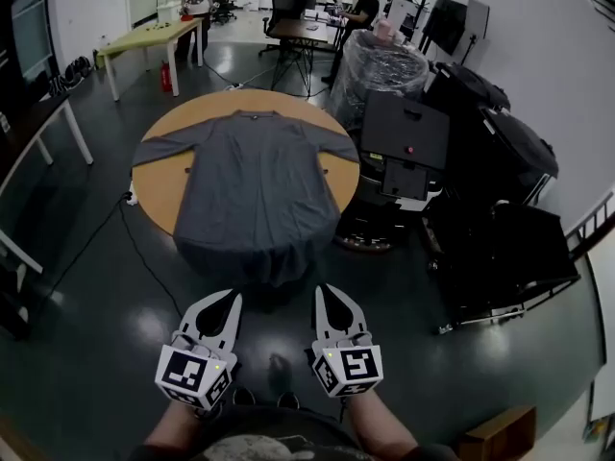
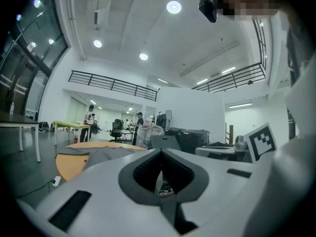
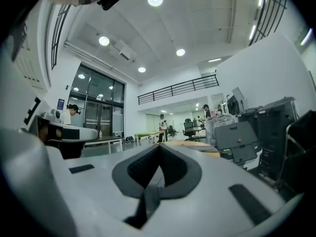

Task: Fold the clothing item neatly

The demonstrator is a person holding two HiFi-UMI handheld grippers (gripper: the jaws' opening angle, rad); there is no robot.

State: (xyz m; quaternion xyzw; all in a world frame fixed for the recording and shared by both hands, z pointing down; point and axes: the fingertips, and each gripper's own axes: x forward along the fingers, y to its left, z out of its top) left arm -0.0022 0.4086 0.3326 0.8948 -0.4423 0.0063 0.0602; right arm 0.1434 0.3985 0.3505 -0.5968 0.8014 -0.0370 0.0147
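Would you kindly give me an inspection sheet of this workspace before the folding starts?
Surface: round wooden table, bare at its sides.
Job's things: grey long-sleeved garment spread flat, sleeves out, hem hanging over the near edge.
Clutter: nothing seen on the table.
Grippers: left tongs and right tongs shut, empty, short of the table.
Cables: dark cable across the floor left of the table.
Surroundings: black cases at right; people at desks behind.
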